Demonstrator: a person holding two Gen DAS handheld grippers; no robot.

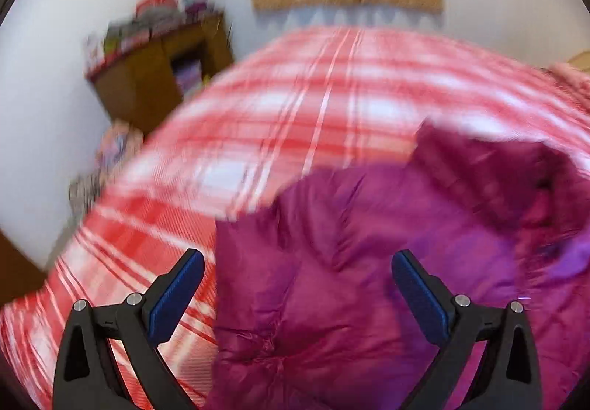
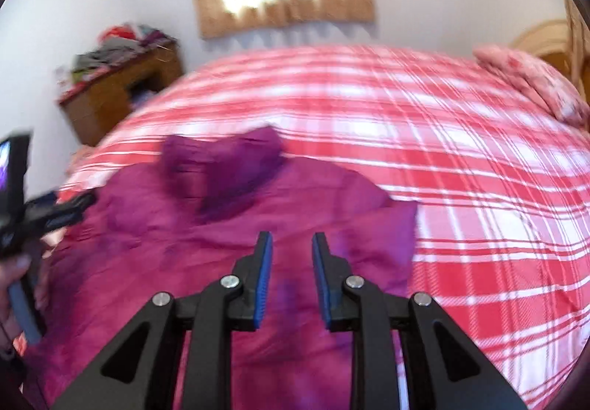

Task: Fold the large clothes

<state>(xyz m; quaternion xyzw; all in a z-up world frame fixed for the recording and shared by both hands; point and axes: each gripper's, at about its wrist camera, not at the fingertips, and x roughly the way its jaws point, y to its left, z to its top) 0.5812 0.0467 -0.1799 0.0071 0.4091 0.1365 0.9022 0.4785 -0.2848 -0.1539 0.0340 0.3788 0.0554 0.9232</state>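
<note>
the jacket (image 2: pixel 228 255) lies spread on the bed (image 2: pixel 479 188) near its front edge, under both claws. the left claw (image 1: pixel 298 284) gapes wide, empty; the right claw (image 2: pixel 292 273) is narrowly parted, gripping nothing, nearer the jacket's right edge.

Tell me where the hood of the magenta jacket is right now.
In the right wrist view the darker hood lies at the far edge of the magenta jacket, left of centre on the plaid bedspread.
</note>
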